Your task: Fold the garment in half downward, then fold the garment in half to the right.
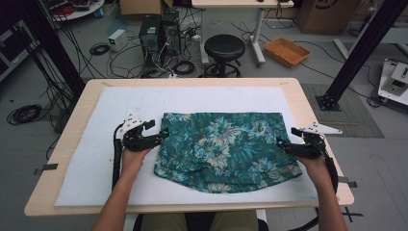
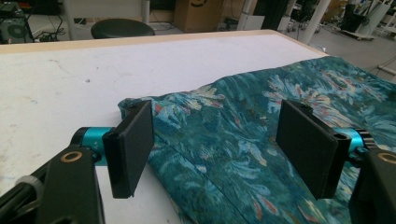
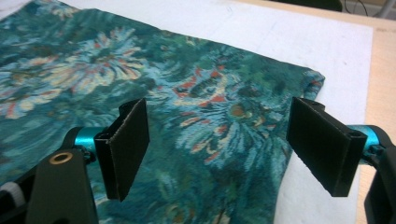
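Flowery green cloth (image 1: pixel 222 150) lying folded flat on the white pad (image 1: pixel 86 168) of the tabletop (image 1: pixel 62 144). Left tool (image 1: pixel 162 134) at its left edge, right tool (image 1: pixel 284 144) at its right edge — both wide open, holding nothing.

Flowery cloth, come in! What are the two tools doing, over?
Left tool open at cloth's left edge. Right tool open at right edge. Flowery cloth lies folded on white mat, unheld. Nothing in the way.

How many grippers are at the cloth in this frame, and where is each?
2. The left gripper is at the left edge of the floral cloth, fingers open. The right gripper is at its right edge, fingers open too. Neither pinches the fabric.
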A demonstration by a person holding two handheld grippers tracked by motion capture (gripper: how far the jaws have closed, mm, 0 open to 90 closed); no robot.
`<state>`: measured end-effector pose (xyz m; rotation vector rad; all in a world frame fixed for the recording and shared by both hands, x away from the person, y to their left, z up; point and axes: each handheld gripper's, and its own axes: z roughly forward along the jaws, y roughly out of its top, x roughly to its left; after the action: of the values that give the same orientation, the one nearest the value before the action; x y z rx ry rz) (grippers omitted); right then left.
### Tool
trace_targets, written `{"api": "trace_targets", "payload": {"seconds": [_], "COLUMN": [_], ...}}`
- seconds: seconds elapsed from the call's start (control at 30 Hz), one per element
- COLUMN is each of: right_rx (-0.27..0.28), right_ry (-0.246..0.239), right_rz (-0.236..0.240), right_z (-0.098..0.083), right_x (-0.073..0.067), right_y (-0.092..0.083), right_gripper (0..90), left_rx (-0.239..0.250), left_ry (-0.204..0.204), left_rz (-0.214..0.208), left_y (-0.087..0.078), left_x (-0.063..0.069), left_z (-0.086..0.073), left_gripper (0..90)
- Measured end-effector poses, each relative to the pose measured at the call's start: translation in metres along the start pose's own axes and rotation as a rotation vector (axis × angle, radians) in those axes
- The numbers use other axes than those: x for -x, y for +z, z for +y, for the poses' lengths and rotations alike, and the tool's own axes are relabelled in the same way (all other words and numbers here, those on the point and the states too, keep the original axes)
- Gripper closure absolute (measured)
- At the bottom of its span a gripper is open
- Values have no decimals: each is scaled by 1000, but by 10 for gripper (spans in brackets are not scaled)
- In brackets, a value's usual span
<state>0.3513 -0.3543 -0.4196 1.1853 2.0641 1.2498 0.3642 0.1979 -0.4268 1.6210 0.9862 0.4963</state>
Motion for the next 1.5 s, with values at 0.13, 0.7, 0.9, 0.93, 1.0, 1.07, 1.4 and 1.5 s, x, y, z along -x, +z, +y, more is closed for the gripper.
{"api": "trace_targets", "payload": {"seconds": [0.13,0.7,0.9,0.93,1.0,1.07,1.4,1.5], "right_rx": [23,34,43,44,43,40,32,33], "right_ry": [-11,-9,8,7,-1,-11,-25,-32], "right_rz": [12,17,18,17,21,26,45,53], "right_z": [0,3,3,3,3,2,4,5], "right_x": [-4,-16,-19,-20,-24,-27,-39,-42], "right_y": [-5,-12,-11,-11,-10,-9,-2,-1], "right_gripper": [215,215,215,215,215,215,215,215], "left_rx": [-1,-3,-38,-46,-60,-87,-270,-291], "left_ry": [11,25,35,32,30,27,40,52], "left_rz": [11,-16,-19,-19,-27,-25,114,131], "left_y": [-13,-36,-38,-38,-38,-38,-29,-28], "left_x": [3,15,18,19,20,22,33,37], "left_z": [0,-10,-15,-17,-19,-22,-33,-34], "left_gripper": [278,278,279,279,279,279,287,307]}}
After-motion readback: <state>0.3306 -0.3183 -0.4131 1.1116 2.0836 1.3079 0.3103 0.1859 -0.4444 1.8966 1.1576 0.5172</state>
